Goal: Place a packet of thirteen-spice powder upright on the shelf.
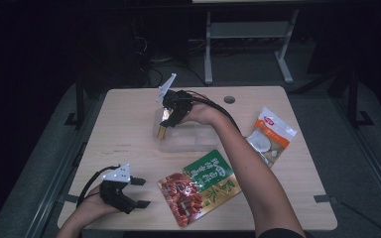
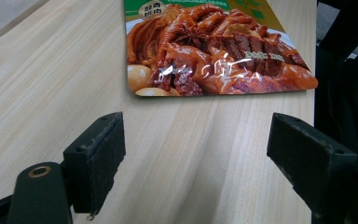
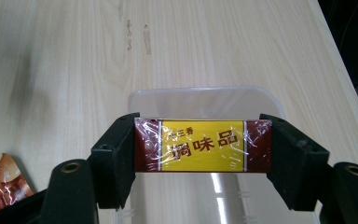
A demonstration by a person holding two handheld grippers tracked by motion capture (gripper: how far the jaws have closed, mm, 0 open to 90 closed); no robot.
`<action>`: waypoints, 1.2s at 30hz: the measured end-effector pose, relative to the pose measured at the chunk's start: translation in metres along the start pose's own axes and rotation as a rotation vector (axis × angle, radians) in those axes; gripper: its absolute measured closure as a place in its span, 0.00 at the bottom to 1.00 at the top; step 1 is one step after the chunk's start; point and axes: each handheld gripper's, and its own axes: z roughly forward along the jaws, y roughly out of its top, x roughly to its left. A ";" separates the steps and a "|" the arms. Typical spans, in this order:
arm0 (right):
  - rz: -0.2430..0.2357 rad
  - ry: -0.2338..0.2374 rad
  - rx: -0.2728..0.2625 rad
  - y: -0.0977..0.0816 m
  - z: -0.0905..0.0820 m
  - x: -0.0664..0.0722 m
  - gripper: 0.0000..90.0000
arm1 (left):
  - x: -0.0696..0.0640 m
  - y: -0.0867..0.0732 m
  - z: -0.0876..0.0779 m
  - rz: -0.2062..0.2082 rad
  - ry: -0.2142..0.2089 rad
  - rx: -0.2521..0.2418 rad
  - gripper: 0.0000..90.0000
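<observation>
My right gripper (image 1: pixel 164 125) is shut on a small yellow and dark red wrapped packet (image 3: pixel 203 145), held by its two ends between the jaws. The packet hangs over the left end of a clear plastic box (image 1: pixel 188 139) near the table's middle; its rim (image 3: pixel 200 92) lies just beyond the packet. My left gripper (image 1: pixel 140 192) rests open near the front left edge, nothing between its pads (image 2: pixel 103 149). Just ahead of it lies a large green and red food pouch (image 2: pixel 214 51), also seen from above as the pouch (image 1: pixel 198 186).
A white and orange snack bag (image 1: pixel 270 134) lies at the right side of the wooden table (image 1: pixel 124 134). A round cable hole (image 1: pixel 229 99) sits near the far edge. The person's right forearm (image 1: pixel 250 173) crosses above the pouch.
</observation>
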 end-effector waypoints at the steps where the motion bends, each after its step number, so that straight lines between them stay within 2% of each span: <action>1: -0.002 0.000 -0.001 0.001 0.000 0.000 0.35 | 0.000 0.000 0.000 0.003 -0.001 0.002 0.21; 7: 0.002 -0.002 0.011 0.003 0.007 0.000 0.35 | 0.000 0.001 0.001 0.003 -0.002 0.005 0.21; 16: 0.011 0.023 0.041 0.004 0.018 0.001 0.31 | 0.001 0.000 0.000 0.001 -0.007 0.005 0.21; 20: 0.029 0.023 0.031 0.004 0.019 0.001 0.29 | 0.001 0.000 0.000 0.001 -0.007 0.005 0.21; 23: 0.024 0.012 0.024 0.004 0.016 0.000 0.27 | 0.001 0.000 0.000 0.004 -0.007 0.007 0.21; 25: 0.035 0.017 0.009 0.004 0.012 0.000 0.26 | 0.001 -0.001 -0.001 0.003 -0.007 0.008 0.21; 30: 0.075 0.030 -0.088 0.002 -0.008 -0.001 0.25 | 0.001 0.000 -0.001 0.001 -0.006 0.001 0.21; 36: 0.091 0.015 -0.136 -0.009 -0.028 0.002 0.20 | 0.003 0.001 -0.001 -0.010 -0.006 -0.010 0.20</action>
